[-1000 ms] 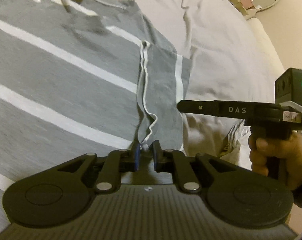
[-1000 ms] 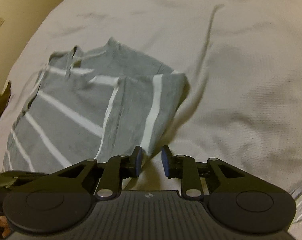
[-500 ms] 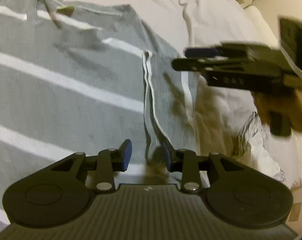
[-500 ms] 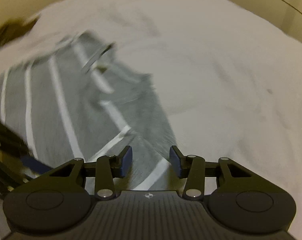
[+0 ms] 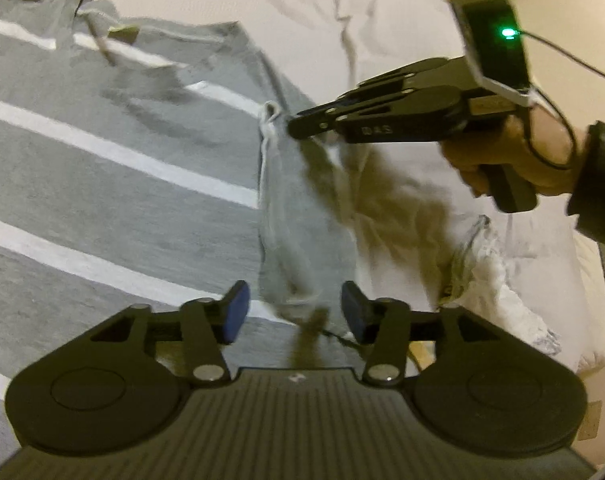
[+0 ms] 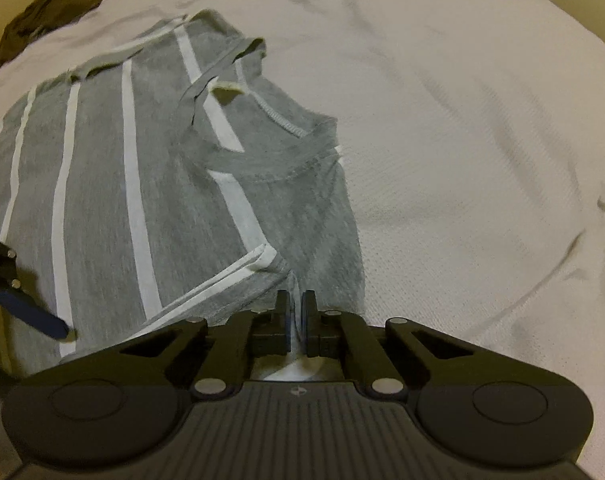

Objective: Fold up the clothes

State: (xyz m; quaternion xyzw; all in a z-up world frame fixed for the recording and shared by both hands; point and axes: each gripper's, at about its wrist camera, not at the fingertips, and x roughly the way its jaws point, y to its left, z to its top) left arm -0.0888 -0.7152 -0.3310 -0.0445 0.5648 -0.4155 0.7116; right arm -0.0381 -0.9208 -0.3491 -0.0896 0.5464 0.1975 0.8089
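On the white textured bedsheet (image 6: 462, 128) a grey white-striped cotton shirt (image 6: 102, 184) lies spread, its sleeve folded inward beside the collar, the right gripper (image 6: 296, 312) clamped on that sleeve mid-fold while the left gripper (image 5: 290, 312) gapes empty, so laying the sleeve flat seems next.

The letters "DAS" stand in pale print on the right tongs (image 5: 302, 128), seen from the left wrist.

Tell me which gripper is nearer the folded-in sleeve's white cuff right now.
Right. The right gripper is shut on the sleeve just beside the white cuff. The left gripper is open, hovering near the sleeve's other end, gripping nothing.
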